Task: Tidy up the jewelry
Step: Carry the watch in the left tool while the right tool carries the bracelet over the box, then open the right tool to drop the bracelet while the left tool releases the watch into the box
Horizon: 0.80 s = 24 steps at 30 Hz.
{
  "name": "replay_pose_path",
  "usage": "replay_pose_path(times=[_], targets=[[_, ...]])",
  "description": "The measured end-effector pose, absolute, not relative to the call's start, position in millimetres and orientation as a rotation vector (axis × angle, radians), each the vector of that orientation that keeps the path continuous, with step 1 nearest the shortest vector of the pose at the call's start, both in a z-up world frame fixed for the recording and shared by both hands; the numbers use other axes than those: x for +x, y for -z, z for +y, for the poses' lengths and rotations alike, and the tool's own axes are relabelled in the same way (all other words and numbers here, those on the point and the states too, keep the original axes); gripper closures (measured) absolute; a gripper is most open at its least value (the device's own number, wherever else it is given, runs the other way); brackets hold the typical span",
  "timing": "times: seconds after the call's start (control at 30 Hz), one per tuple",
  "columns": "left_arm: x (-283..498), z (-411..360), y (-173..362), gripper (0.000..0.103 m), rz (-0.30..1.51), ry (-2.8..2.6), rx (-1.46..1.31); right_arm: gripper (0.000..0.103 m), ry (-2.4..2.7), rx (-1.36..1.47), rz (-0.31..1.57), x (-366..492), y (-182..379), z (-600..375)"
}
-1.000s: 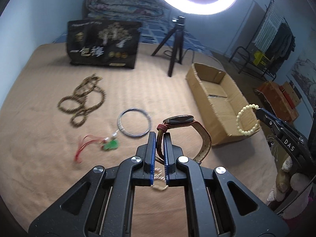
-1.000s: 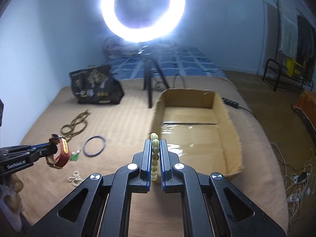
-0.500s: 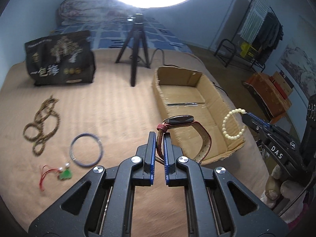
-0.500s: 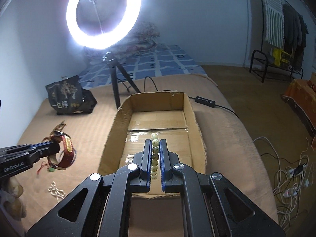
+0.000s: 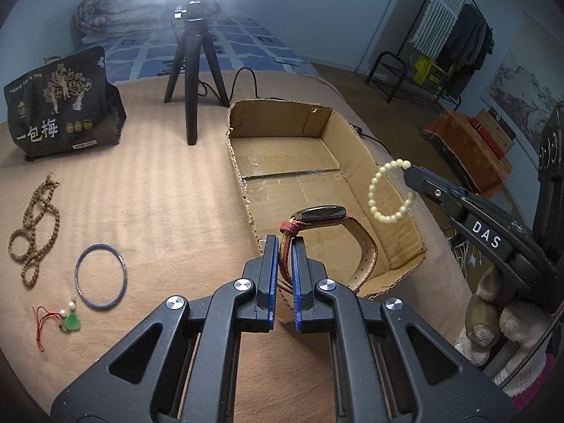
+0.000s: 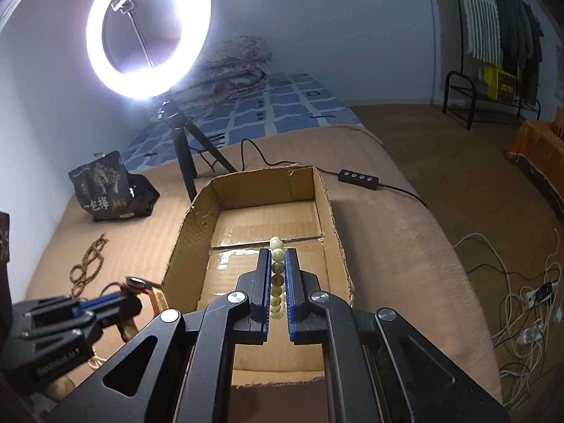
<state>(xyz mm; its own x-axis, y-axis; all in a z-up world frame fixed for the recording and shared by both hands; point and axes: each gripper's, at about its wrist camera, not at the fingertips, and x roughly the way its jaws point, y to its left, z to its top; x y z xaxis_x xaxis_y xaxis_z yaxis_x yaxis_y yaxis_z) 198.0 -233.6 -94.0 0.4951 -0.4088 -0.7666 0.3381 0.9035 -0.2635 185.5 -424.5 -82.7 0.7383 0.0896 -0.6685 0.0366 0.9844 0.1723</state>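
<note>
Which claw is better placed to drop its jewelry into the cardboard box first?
Probably the right claw: its bead bracelet hangs over the cardboard box floor. The left claw holds the watch at the box's near corner.

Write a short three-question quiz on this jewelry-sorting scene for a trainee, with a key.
1. True or false: the open brown cardboard box already has jewelry lying on its floor.
2. Which gripper is shut on the red-strapped wristwatch? A) left gripper B) right gripper
3. Fill in: the right gripper is shut on the cream round-bead ___.

Key
1. False; the floor shows only tape and bare cardboard.
2. A
3. bracelet

Left outside the box on the tan bedcover: thin dark-blue bangle, brown wooden bead strand, green pendant on red cord.
</note>
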Motion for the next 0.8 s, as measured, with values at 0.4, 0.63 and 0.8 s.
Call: replay_pose_path(times=[0.4,0.63,0.8], targets=[[198,-238,96,0.079,0.948,0.485,-0.081,0.074,-0.034,0.154,0.759,193,86,-415],[197,-236,97,0.075,0.947,0.479,-0.076,0.040,0.002,0.174,0.725,189,79,-422],[195,-235,94,0.075,0.943,0.478,-0.074,0.040,0.006,0.171,0.725,188,76,-421]])
